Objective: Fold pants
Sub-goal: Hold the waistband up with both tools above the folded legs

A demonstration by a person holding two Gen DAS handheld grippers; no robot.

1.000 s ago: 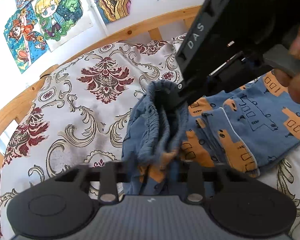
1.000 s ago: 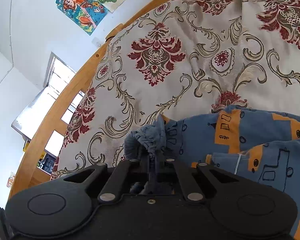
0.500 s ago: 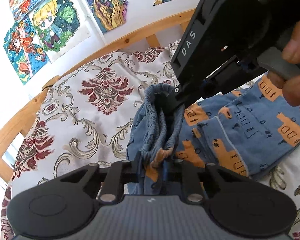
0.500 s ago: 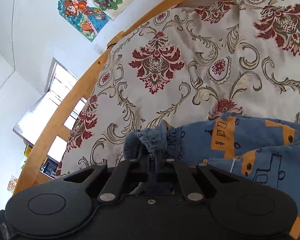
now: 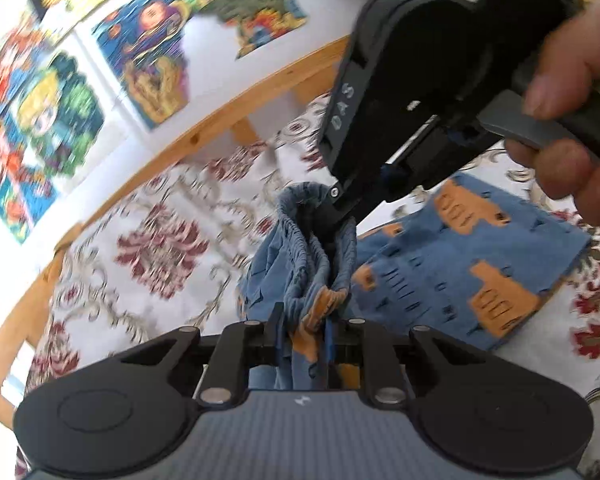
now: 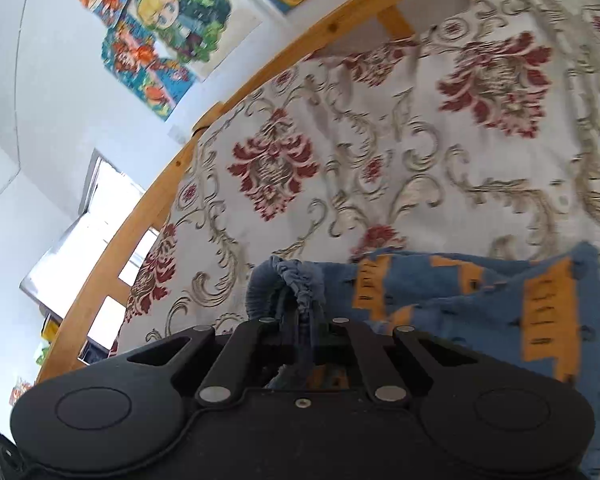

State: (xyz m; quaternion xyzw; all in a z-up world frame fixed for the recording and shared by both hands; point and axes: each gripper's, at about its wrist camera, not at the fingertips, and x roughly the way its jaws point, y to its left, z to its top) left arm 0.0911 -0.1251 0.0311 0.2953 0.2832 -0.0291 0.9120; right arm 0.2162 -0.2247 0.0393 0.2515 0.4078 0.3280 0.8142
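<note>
While the blue pants drape over the bed, left tongs and right tongs both clench their gathered waistband.

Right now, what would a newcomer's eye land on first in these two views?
First, the blue pants with orange blocks, their gathered waistband pinched at two spots: by the left gripper at the bottom of its view and by the right gripper coming from the upper right. Behind lie the floral bedspread, the curved wooden bed rail and bright cartoon posters on the wall.

Two close wrist views along fingers, both over the pants and bedspread.
</note>
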